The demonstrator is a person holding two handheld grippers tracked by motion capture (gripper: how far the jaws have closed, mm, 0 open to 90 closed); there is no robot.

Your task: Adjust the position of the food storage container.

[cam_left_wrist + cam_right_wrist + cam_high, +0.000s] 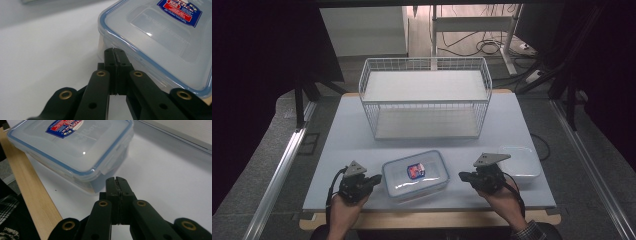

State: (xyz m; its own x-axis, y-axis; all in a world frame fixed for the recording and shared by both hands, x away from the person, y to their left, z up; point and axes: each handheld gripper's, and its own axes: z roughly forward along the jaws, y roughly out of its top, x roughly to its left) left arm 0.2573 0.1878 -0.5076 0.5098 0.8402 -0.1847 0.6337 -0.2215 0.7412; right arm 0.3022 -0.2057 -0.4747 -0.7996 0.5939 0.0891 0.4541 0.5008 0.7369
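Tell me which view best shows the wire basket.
The high view: the wire basket stands whole at the table's far side, beyond the lidded container. The left gripper view catches perhaps a blurred edge of it at top left; the right gripper view shows nothing clearly of it.

The clear plastic lidded box with a blue seal and a red-and-blue label [415,175] sits at the near middle of the pale blue desk [337,150], and it blocks the straight line between the left tongs [375,181] and the right tongs [462,176], which flank it with jaws pressed together. In the left gripper view the tips stand just beside the box wall. A white wire basket rack [425,97] spans the far middle of the desk and closes that way. A clear open plastic tray [522,160] lies close by the right tongs on their outer side. Bare desk lies open between box and rack, and along the left side.
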